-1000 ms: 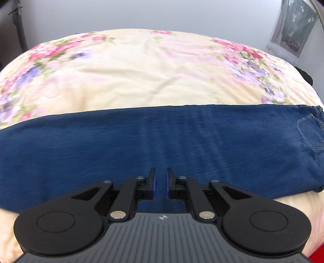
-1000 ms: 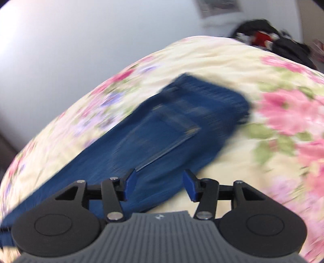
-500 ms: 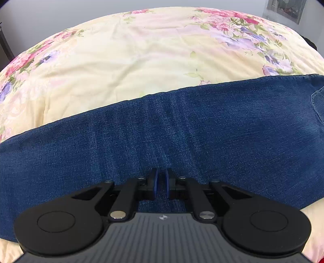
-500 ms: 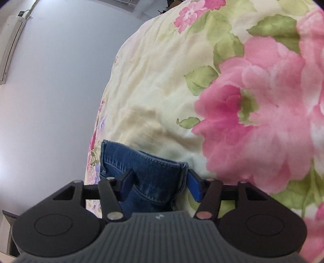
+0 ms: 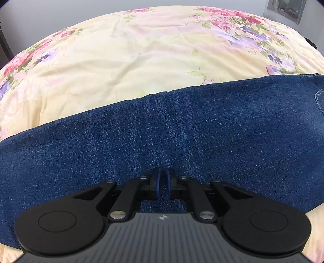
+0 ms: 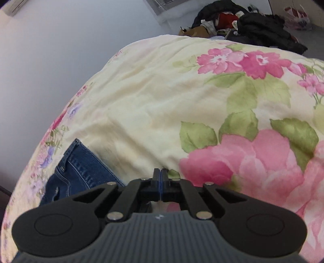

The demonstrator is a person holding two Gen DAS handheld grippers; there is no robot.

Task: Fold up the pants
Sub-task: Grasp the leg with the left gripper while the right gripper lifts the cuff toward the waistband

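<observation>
Blue denim pants (image 5: 182,129) lie flat across the floral bedspread (image 5: 141,50), leg running left to right, a back pocket at the far right edge. My left gripper (image 5: 163,178) hovers low over the leg's middle, its blue pads nearly together with a thin gap and no cloth visibly between them. In the right wrist view the waistband end of the pants (image 6: 81,168) lies to the left. My right gripper (image 6: 160,178) is shut, pads pressed together; a thin blue line shows between them, and whether denim is pinched there is unclear.
A pile of dark clothes and bags (image 6: 247,26) sits beyond the bed's far edge. A pale wall (image 6: 50,60) stands to the left of the bed. A picture (image 5: 283,8) hangs on the wall at the far right.
My right gripper closed from wide open around the waistband to shut, and the view swung. My left gripper moved lower over the leg, and its narrow gap shrank.
</observation>
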